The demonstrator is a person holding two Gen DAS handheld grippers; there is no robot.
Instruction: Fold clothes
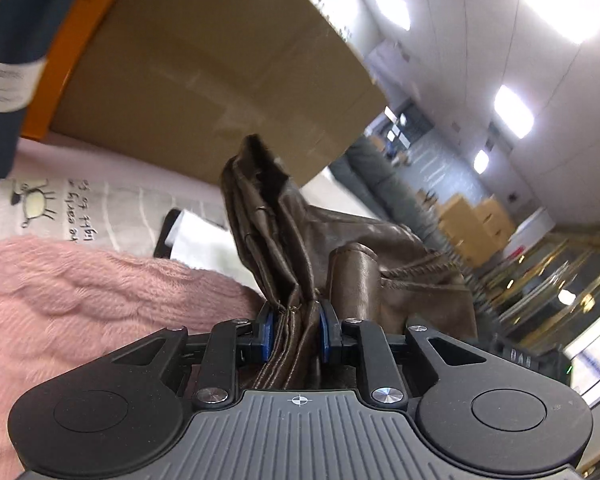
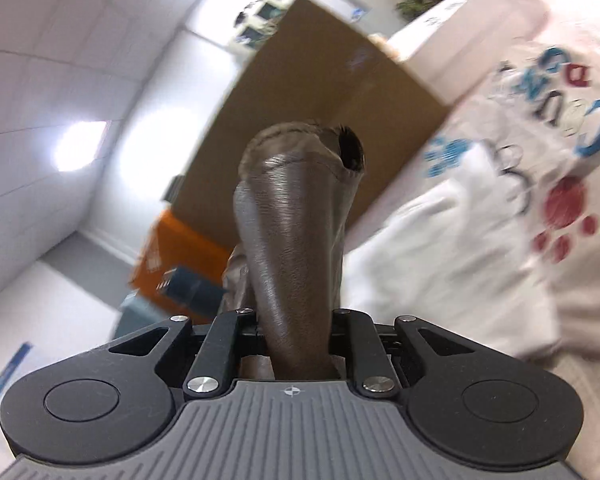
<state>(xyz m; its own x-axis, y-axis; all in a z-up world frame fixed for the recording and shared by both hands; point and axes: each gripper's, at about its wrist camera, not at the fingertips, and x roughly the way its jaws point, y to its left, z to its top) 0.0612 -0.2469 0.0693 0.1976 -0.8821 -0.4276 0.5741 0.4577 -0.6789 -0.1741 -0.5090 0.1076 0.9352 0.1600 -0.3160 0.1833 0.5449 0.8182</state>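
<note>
You're mid-carry: your left gripper [image 1: 296,334] is clamped on a bunched, pleated edge of the brown leather-look garment [image 1: 300,232], which is off the surface above the pink knit sweater [image 1: 80,292] and the printed white cloth [image 1: 72,208], in front of the cardboard box [image 1: 220,64]. Your right gripper [image 2: 296,332] is clamped on another rolled section of the same garment, which stands up stiffly between its jaws, with a white printed shirt [image 2: 540,160] off to the right. My read for the next move: find clear flat space, pull your hands apart to spread it, and lay it down; it looks shiny, stiff and creased, so expect it to resist lying flat.
</note>
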